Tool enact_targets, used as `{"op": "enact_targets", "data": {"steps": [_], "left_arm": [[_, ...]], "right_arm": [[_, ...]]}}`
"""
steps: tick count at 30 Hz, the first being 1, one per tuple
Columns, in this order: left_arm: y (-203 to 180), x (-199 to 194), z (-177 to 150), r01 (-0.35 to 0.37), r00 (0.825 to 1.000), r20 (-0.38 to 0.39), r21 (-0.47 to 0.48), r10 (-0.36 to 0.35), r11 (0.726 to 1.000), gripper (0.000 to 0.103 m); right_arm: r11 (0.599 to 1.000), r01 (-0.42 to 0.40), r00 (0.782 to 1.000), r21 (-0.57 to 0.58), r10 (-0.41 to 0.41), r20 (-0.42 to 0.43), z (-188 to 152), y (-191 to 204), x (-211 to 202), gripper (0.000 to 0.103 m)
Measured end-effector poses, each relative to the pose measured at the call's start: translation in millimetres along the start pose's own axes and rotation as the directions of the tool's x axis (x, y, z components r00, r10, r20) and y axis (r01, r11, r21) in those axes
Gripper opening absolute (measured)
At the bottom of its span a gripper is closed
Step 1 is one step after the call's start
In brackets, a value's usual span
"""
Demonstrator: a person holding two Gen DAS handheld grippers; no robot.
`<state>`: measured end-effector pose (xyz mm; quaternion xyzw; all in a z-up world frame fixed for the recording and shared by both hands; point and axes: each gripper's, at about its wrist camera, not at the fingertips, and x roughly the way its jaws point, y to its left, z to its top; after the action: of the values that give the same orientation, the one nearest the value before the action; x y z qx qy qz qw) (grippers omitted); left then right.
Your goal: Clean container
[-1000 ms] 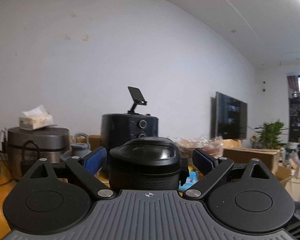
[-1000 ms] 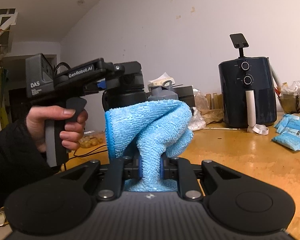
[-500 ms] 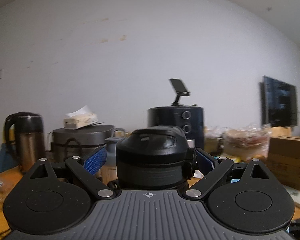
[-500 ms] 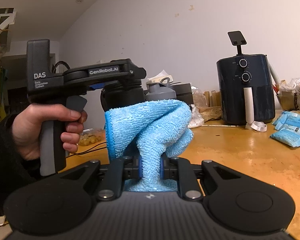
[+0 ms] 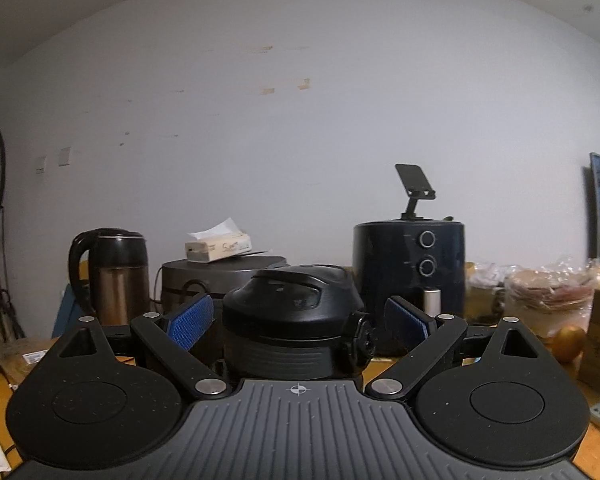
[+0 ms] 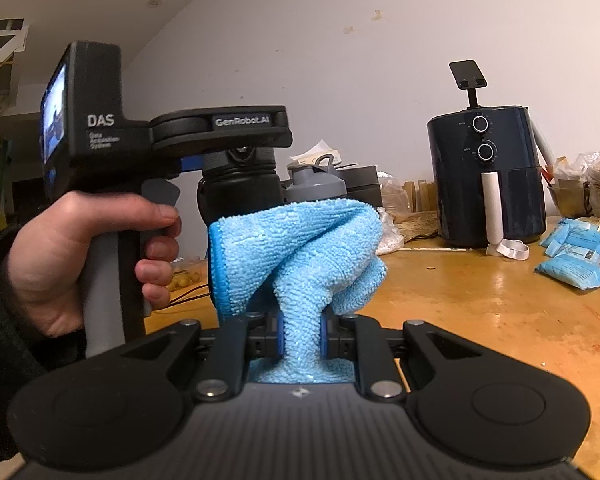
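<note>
A black container (image 5: pixel 292 320) with a flip lid sits between the blue pads of my left gripper (image 5: pixel 298 312), which is shut on its upper body and holds it level. In the right wrist view the same black container (image 6: pixel 240 196) hangs under the left gripper, whose handle a hand (image 6: pixel 60 260) grips; the container's lower part is hidden behind the cloth. My right gripper (image 6: pixel 300 336) is shut on a bunched light-blue microfibre cloth (image 6: pixel 300 248), which stands up just in front of the container.
On the wooden table (image 6: pixel 480 300) stand a dark air fryer (image 6: pixel 488 176), a grey shaker bottle (image 6: pixel 316 184) and blue packets (image 6: pixel 572 256). The left wrist view also shows a kettle (image 5: pixel 112 276), a rice cooker (image 5: pixel 220 276) with a tissue box (image 5: pixel 218 244), and bagged food (image 5: pixel 548 300).
The left gripper has swung to the left with the container still in its grip; the air fryer slid right in its view and the kettle came in. The right gripper and cloth stayed still.
</note>
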<state>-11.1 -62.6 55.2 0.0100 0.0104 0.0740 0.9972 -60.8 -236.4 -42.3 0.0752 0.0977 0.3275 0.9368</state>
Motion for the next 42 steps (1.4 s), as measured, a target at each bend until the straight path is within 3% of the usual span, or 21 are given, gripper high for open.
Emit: {"op": "enact_targets", "data": {"steps": [5, 17, 25, 37, 42], "left_arm": [[-4.2, 0.8, 0.4, -0.059, 0.998, -0.008, -0.018, 0.059, 0.998, 0.094], [-12.4, 0.9, -1.5, -0.11, 0.994, 0.007, 0.019, 0.11, 0.994, 0.093], [-15.7, 0.7, -1.2, -0.114, 0.993, 0.0, 0.026, 0.114, 0.993, 0.069], [-16.3, 0.3, -3.3, -0.115, 0.993, 0.005, 0.03, 0.115, 0.993, 0.069], [-10.0, 0.7, -3.6, -0.083, 0.997, 0.005, 0.031, 0.083, 0.996, 0.069]], "right_arm": [[1.0, 0.001, 1.0, 0.005, -0.001, 0.003, -0.1, -1.0, -2.2, 0.011], [1.0, 0.003, 1.0, 0.012, -0.003, 0.006, 0.1, -2.4, -4.4, 0.011], [1.0, 0.005, 1.0, 0.01, -0.005, 0.006, 0.9, -2.9, -5.6, 0.011], [1.0, 0.013, 1.0, 0.012, -0.013, 0.007, 0.6, 2.6, -5.6, 0.011], [1.0, 0.014, 1.0, 0.014, -0.014, 0.005, 0.4, 1.5, -5.0, 0.011]]}}
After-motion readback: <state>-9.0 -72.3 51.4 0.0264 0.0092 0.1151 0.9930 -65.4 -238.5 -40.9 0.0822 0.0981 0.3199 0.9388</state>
